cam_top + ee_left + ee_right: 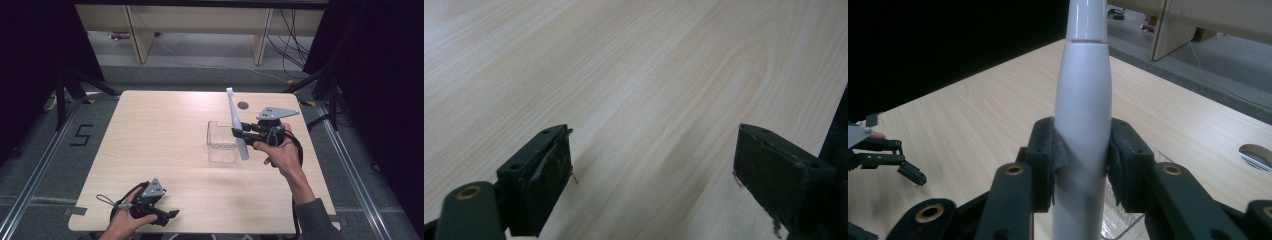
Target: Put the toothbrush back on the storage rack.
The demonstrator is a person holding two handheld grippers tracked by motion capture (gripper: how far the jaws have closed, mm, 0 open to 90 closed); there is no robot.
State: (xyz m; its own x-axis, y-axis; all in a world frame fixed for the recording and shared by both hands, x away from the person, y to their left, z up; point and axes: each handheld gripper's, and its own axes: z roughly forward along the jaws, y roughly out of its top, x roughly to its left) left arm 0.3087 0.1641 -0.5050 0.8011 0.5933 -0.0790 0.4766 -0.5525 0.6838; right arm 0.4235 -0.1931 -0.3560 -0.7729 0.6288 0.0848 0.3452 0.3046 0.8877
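The right gripper (243, 133) is clamping a white toothbrush (235, 121), seemingly electric, over the clear box (220, 142) at three o'clock on the table (165, 140). The left gripper (170, 216) is resting at seven o'clock, jaws apart, gripping nothing.

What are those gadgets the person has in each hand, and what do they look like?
Each hand grips a black handheld claw. The right claw carries a grey three-cornered plate with small holes on top; the left claw has a similar grey plate. Black cables loop from both. Up close, the jaws are chunky black blocks with worn pads and brass-coloured pivot rings. The right arm wears a grey sleeve.
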